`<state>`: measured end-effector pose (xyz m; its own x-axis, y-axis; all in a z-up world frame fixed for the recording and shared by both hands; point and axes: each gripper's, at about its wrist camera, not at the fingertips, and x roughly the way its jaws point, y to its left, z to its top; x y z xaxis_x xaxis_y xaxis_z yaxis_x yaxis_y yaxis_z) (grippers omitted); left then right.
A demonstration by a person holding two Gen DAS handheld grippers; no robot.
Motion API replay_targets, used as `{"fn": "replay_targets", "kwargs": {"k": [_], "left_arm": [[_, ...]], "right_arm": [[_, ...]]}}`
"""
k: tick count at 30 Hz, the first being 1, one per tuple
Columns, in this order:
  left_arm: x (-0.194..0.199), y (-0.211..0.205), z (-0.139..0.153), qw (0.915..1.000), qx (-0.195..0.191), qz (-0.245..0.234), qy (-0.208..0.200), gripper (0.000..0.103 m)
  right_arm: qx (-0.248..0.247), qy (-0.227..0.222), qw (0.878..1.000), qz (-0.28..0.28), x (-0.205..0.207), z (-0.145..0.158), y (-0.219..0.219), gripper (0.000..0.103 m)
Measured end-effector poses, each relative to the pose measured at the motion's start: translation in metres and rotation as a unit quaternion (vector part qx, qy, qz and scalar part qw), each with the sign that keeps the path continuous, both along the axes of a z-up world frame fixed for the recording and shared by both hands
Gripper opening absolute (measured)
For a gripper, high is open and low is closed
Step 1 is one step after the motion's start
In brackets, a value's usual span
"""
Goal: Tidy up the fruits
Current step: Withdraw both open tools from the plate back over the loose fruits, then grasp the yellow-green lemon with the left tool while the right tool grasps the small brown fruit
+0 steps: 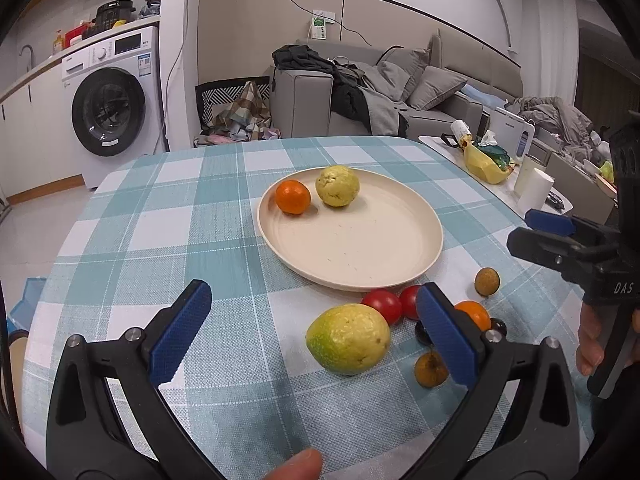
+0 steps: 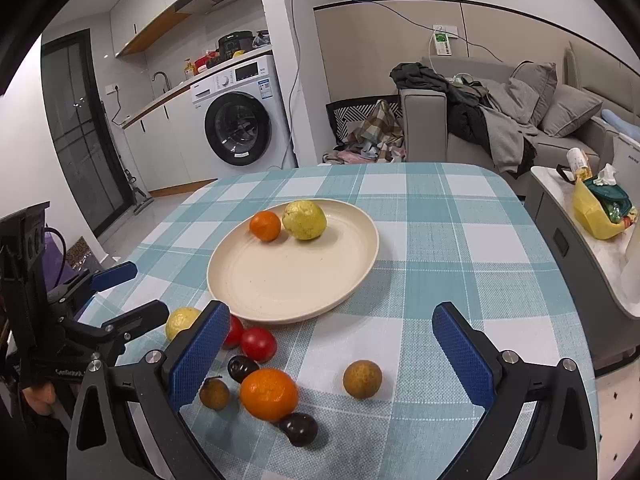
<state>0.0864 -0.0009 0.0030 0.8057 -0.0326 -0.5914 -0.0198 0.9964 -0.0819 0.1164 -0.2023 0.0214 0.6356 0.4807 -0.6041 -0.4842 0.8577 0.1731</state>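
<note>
Left gripper (image 1: pixel 316 328): jaws wide apart, nothing clamped, hovering over the table. Btwn its blue pads, nearer the right one, lies a yellow-green guava (image 1: pixel 348 338) on the checked tablecloth (image 1: pixel 168 216), not touched. Just past that pad: two cherry tomatoes (image 1: pixel 383 305), a mandarin (image 1: pixel 474 314) partly hidden behind the pad, and a brown longan (image 1: pixel 430 369) just beside it.

Right gripper (image 2: pixel 332 350): jaws also spread wide, empty. Btwn its pads, w/o contact: a second longan (image 2: pixel 362 379), and toward the left pad the same mandarin, w/ two dark glossy fruits (image 2: pixel 299 429) near it; type can't tell.

Ahead of both grippers sits the cream plate (image 1: pixel 360 256), holding one mandarin (image 1: pixel 293 197) and one guava (image 1: pixel 337 185) side by side at its far-left part; the rest of the plate is bare.

Progress, as a judgement: early. Two pieces plated; about eight still loose on the cloth on the near side of the plate. Both grippers free, so the next pick is open; the big guava sits best placed for the left, the lone longan for the right.
</note>
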Motion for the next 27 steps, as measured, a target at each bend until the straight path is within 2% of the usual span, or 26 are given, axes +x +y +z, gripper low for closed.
{"fn": "replay_targets", "kwargs": {"k": [7, 20, 24, 27], "left_arm": [[0.0, -0.005, -0.01, 0.9999, 0.012, -0.007, 0.011, 0.102], [0.006, -0.011, -0.022, 0.9991, 0.012, -0.021, 0.036, 0.102], [0.009, -0.013, -0.025, 0.9987, 0.013, -0.025, 0.042, 0.102], [0.01, -0.012, -0.027, 0.9985, 0.01, -0.027, 0.047, 0.102]], "right_arm": [[0.005, 0.034, 0.999, 0.002, 0.006, -0.013, -0.009, 0.103], [-0.004, 0.066, 0.998, 0.023, 0.01, -0.026, -0.009, 0.101], [-0.014, 0.077, 0.996, 0.034, 0.009, -0.031, -0.004, 0.094], [-0.018, 0.09, 0.995, 0.039, 0.011, -0.037, -0.003, 0.084]]}}
